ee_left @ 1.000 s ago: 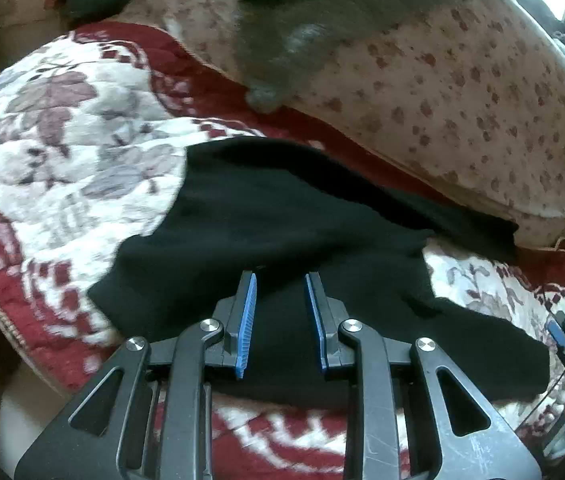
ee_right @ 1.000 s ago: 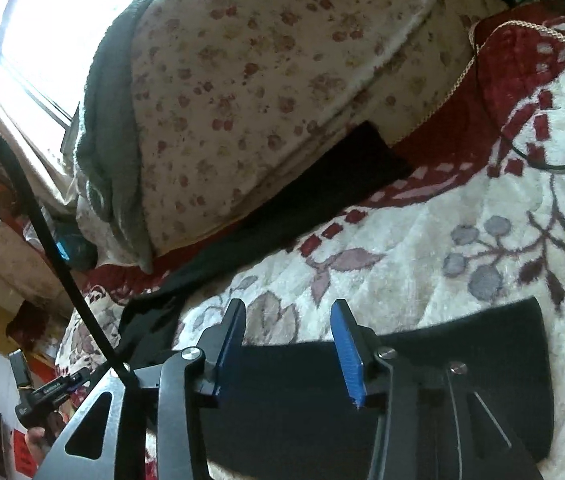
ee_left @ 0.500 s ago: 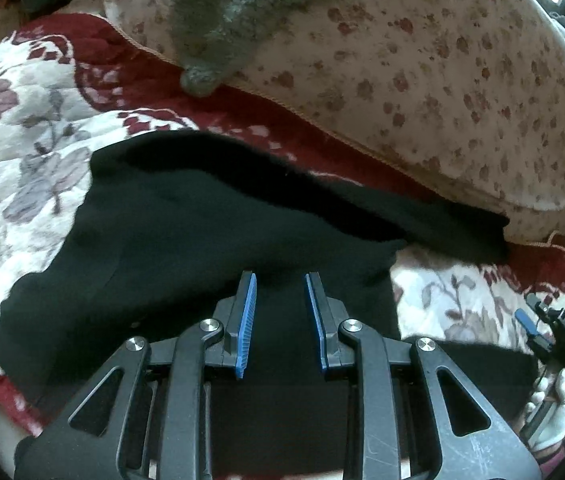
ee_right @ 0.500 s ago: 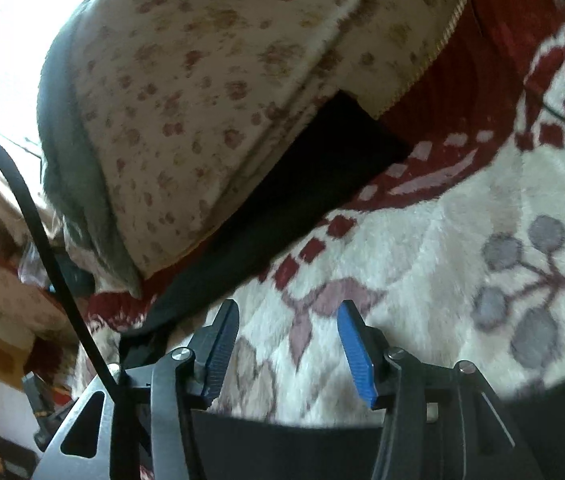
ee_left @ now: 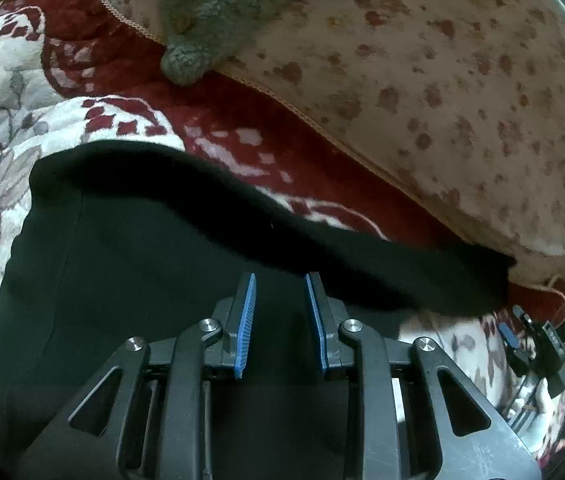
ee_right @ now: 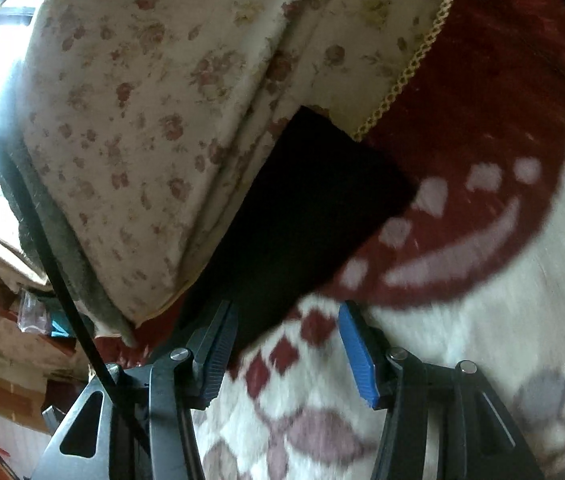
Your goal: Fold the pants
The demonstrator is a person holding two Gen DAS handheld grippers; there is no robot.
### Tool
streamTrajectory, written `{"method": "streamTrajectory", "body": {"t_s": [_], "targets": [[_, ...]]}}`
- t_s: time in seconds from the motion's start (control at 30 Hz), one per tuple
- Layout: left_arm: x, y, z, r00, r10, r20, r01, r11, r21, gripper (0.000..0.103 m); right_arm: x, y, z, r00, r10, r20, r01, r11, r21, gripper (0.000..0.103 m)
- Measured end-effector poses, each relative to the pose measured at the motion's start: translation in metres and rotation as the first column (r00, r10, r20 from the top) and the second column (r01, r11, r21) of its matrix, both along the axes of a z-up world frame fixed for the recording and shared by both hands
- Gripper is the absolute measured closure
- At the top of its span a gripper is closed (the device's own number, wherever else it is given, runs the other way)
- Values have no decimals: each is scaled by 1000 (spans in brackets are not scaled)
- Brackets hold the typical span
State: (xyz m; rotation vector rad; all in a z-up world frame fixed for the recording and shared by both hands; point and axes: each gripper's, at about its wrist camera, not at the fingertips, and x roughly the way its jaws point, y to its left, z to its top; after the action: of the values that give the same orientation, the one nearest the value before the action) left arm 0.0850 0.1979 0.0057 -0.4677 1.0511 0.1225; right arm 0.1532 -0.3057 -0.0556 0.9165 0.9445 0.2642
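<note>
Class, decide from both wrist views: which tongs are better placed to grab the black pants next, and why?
Left. The left tongs sit open right over the black pants. The right tongs, also open, are mostly over the floral blanket, with only the leg end near one finger.

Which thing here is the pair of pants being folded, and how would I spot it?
Start from the big cream cushion with small reddish flowers; below it lies a red and white flowered blanket. Spread flat on that blanket are the pants. They are the only plain black cloth, while the grey woolly garment is draped higher, on the cushion.
</note>
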Motion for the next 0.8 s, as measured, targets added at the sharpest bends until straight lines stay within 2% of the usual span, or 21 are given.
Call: {"method": "streamTrajectory", "body": {"t_s": [0.13,0.4,0.53,0.67,0.8], "targets": [[16,4,-4,999,34,-9,-34,999,-9,80,19,-1,-9,1000,-11,-12,11,1000,21,53],[43,7,-18,996,77,-35,-78,996,-32,80,40,5,-12,1000,-12,-9,11,1000,-24,53],[41,9,-14,996,87,-31,-88,995,-45,80,44,5,-14,1000,-26,-15,25,1000,-17,52],[31,13,-3,994,106,13,-105,994,-12,80,40,2,-11,1000,-2,-20,2,1000,-27,52],[41,17,-10,992,124,-2,-124,992,-30,79,40,7,-11,1000,-1,-21,0,999,-37,52]]}}
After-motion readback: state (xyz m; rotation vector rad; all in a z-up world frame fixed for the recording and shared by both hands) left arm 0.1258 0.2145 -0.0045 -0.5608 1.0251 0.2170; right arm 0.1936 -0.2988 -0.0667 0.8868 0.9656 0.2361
